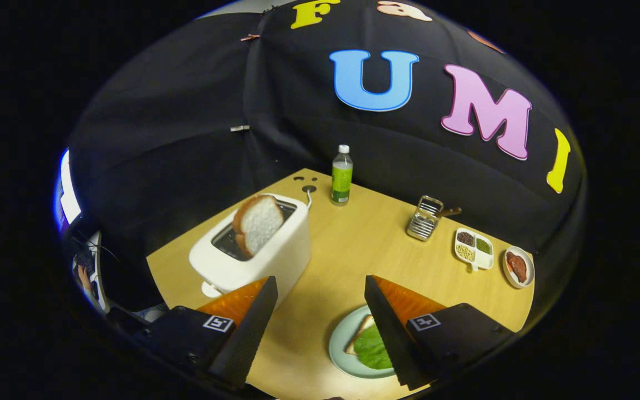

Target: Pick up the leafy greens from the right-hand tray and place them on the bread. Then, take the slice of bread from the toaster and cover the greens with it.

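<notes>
Gripper [317, 300] open, empty; toaster [253, 255], bread slice [259, 222] just ahead.

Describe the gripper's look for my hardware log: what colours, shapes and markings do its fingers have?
The gripper has two wedge-shaped fingers tapering to points, with black textured inner pads and orange outer faces. Each is mounted on a black block bearing a square black-and-white marker.

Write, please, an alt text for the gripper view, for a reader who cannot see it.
The gripper hangs open and empty above a wooden table, with leafy greens already lying on bread on a plate beside its right finger. Ahead of the left finger, a bread slice sticks up from a white toaster; a bottle stands beyond.
</notes>
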`<state>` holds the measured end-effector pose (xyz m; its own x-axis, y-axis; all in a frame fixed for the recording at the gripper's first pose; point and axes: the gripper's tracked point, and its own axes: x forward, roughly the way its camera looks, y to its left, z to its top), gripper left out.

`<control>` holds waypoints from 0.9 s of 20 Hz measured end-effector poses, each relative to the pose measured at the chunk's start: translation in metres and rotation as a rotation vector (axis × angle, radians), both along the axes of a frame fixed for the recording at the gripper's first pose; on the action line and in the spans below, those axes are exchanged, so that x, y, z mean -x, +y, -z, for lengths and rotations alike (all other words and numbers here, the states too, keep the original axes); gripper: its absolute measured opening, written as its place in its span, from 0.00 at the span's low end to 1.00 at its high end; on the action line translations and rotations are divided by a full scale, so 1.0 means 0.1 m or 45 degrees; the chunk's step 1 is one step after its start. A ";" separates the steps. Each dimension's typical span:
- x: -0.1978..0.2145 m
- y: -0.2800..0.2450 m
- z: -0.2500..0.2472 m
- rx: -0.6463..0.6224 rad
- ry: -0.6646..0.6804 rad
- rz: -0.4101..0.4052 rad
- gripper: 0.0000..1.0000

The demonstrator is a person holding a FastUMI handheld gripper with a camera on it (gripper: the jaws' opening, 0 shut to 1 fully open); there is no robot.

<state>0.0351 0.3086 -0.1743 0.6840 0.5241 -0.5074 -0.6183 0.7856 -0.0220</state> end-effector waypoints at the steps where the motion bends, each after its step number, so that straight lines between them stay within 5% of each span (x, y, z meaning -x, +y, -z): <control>1: 0.00 0.11 -0.08 -0.010 -0.022 -0.023 0.98; 12: 0.02 1.17 -0.13 0.030 -0.089 -0.191 0.98; 18: -0.26 1.48 0.17 0.099 -0.095 -0.129 0.98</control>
